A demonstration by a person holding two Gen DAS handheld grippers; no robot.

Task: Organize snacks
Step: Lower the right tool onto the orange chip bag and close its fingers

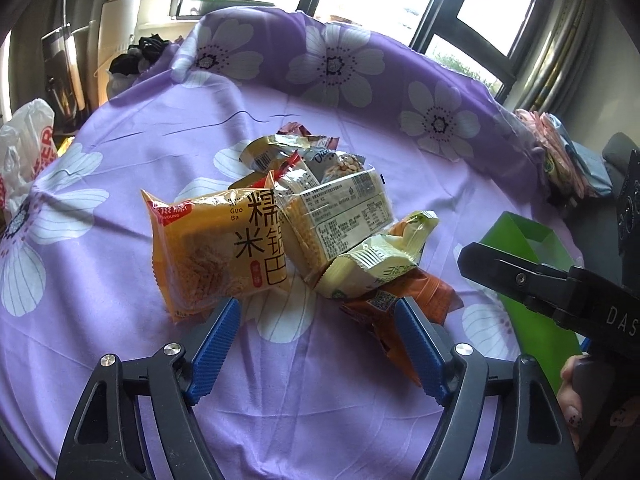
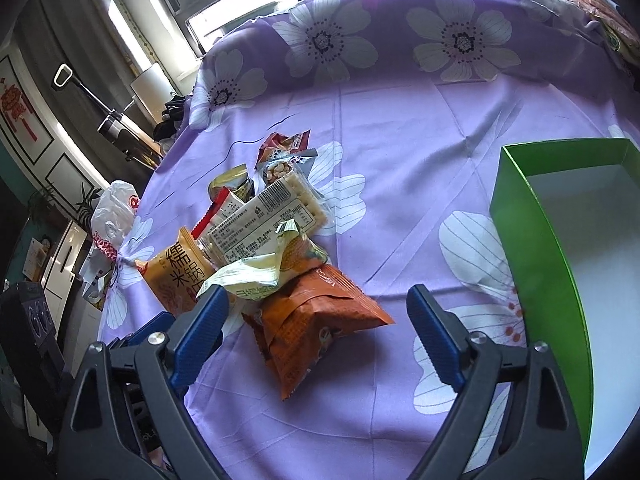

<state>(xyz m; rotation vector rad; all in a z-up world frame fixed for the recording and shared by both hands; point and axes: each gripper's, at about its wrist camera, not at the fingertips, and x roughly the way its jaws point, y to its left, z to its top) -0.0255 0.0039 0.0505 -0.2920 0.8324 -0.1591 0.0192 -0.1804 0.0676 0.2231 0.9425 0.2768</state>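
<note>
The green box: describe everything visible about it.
The green box is an open, lidless tray, seemingly cardboard, with bright green walls and a plain white inside. It sits upright on the purple flowered cloth, apart from the snack pile. Nothing is visible inside the part shown; its far side runs out of frame. No gripper touches it.

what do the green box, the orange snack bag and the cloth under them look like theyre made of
Green box: likely cardboard, matte green outside, white inside, with thin stiff folded walls.
Orange snack bag: probably plastic film, shiny and creased, with crimped ends.
Purple floral cloth: woven fabric, soft sheen, with fold lines and wrinkles.
</note>
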